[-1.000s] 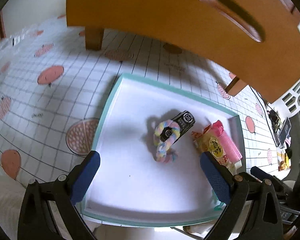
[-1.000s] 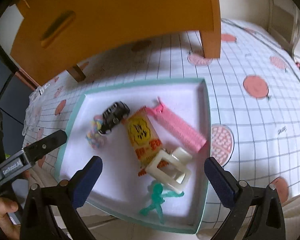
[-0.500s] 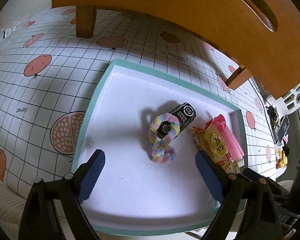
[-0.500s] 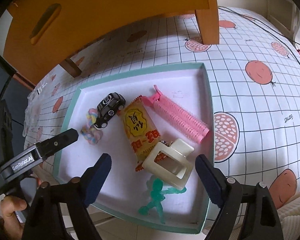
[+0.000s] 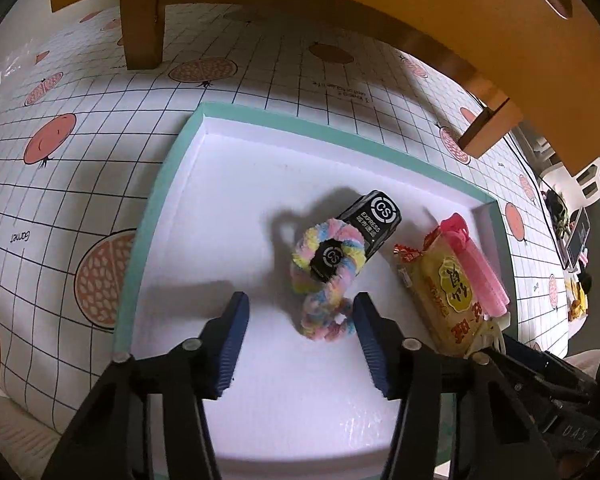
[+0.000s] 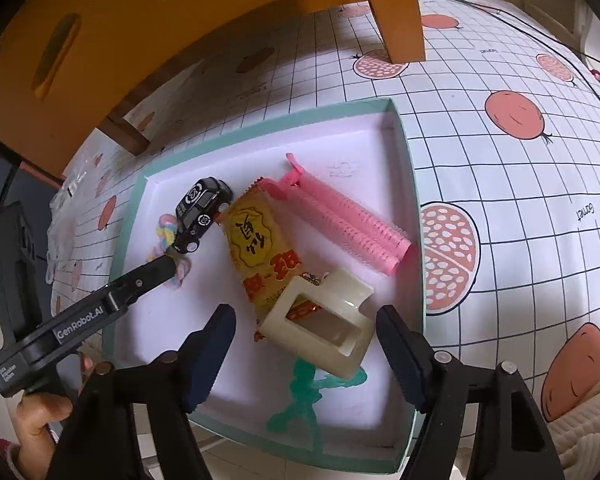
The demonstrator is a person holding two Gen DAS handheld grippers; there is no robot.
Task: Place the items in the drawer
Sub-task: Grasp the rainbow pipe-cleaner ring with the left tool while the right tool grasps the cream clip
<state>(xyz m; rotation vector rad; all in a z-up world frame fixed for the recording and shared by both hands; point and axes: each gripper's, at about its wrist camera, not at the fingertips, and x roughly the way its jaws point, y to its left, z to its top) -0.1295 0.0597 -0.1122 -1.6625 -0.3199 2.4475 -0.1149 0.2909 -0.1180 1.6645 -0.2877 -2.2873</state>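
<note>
A teal-rimmed white tray (image 5: 162, 208) holds the items. In the left wrist view a pastel braided ring (image 5: 328, 276) lies looped over a black toy car (image 5: 374, 216). My left gripper (image 5: 300, 312) is low over the ring's lower loop, its jaws closing; the right pad is at the loop, the left pad stands apart. In the right wrist view a cream hair claw (image 6: 320, 316) rests on a yellow snack packet (image 6: 260, 248). My right gripper (image 6: 304, 332) straddles the claw, jaws closing, pads not pressing on it.
A pink hair roller (image 6: 348, 224) and a green toy figure (image 6: 300, 396) also lie in the tray. An orange drawer cabinet (image 5: 380, 0) on short legs stands just behind the tray on the fruit-print tablecloth (image 6: 520, 208). A hand (image 6: 40, 420) holds the left gripper.
Both grippers' jaws have narrowed. The left gripper has come down and forward onto the pastel ring. The right gripper has barely moved and now frames the cream claw more tightly.
</note>
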